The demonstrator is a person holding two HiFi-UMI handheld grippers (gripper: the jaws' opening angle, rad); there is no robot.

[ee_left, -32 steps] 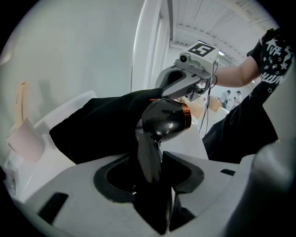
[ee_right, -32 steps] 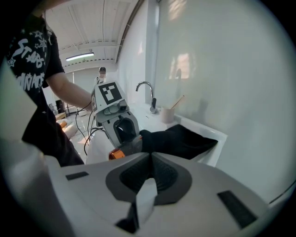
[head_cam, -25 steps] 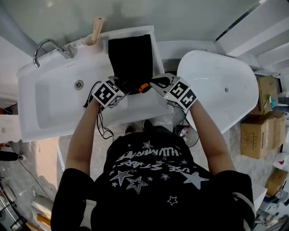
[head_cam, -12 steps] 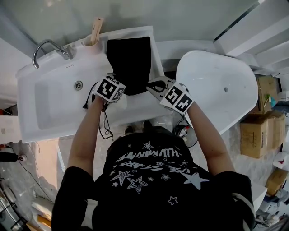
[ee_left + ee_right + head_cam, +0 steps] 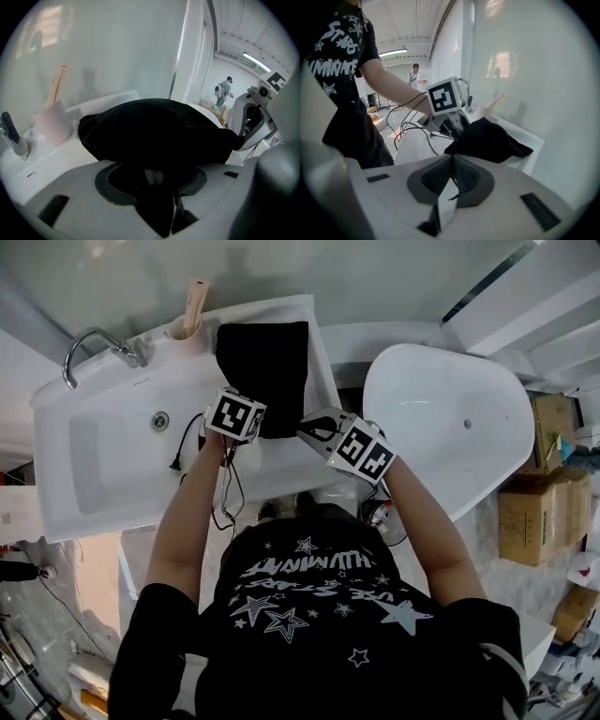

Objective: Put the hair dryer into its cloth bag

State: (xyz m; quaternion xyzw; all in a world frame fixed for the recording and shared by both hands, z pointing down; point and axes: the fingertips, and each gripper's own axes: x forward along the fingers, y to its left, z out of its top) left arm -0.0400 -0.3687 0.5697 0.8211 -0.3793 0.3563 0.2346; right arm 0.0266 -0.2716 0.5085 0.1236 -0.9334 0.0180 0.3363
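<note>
White bathtub (image 5: 450,418) fills the space to my right, with a narrow gap between it and the sink (image 5: 94,512). The basin lies wide open on my left. The black cloth bag (image 5: 267,362) lies lengthwise on the sink's right ledge, its right side running close along the sink's outer edge and its far end near the back wall. It humps up in the middle; the hair dryer itself is out of sight. My left claw (image 5: 251,427) stands partly open, clamped on the bag's near left edge, with dark cloth filling its jaws. My right claw (image 5: 309,426) is pressed closed on nothing, just beside the bag's near right corner. Black cables (image 5: 225,493) hang over the sink's front edge. A cup (image 5: 187,329) stands left of the bag at the back.
</note>
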